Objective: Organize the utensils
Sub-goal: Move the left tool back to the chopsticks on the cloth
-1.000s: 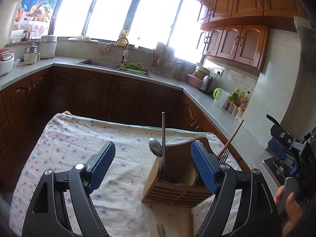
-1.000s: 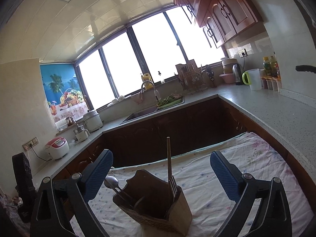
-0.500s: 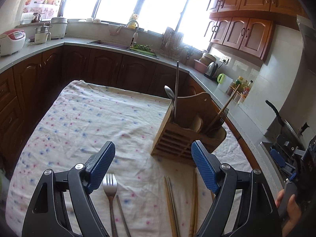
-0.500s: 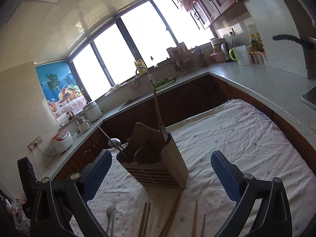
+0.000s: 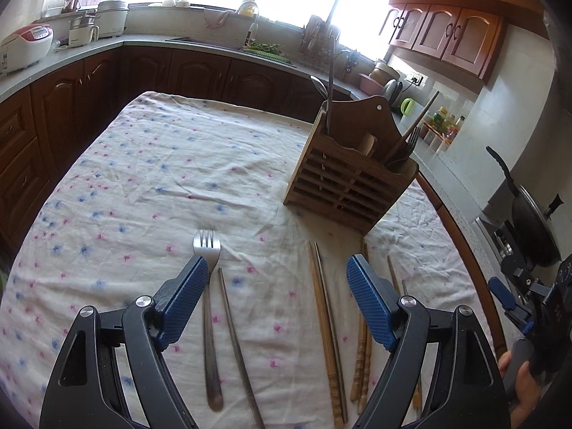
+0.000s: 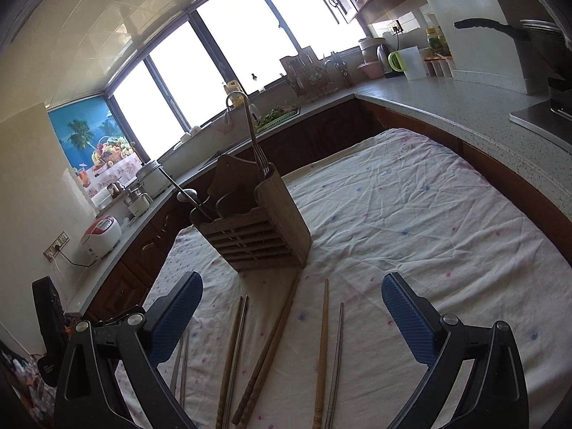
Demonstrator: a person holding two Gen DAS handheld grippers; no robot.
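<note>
A slatted wooden utensil holder (image 5: 348, 178) (image 6: 255, 230) stands on the flowered tablecloth (image 5: 153, 178) (image 6: 411, 214), with a spoon, a fork and chopsticks upright in it. In front of it lie a metal fork (image 5: 208, 307), a single metal chopstick (image 5: 237, 343) and several wooden and metal chopsticks (image 5: 327, 329) (image 6: 268, 350). My left gripper (image 5: 277, 279) hangs open above the cloth, the fork just inside its left finger. My right gripper (image 6: 291, 296) is open too, over the chopsticks, nothing between its pads.
Dark wood cabinets and a grey counter (image 6: 464, 100) wrap around the table, with a sink, a dish rack, a kettle and jars. A rice cooker (image 5: 25, 43) sits at left. A black pan (image 5: 532, 228) stands on the stove at right. A hand (image 5: 518, 386) holds the other gripper.
Both grippers have sunk and tilted downward toward the cloth. The fork and chopsticks lying in front of the holder have come into view. Jaws stay equally wide.
</note>
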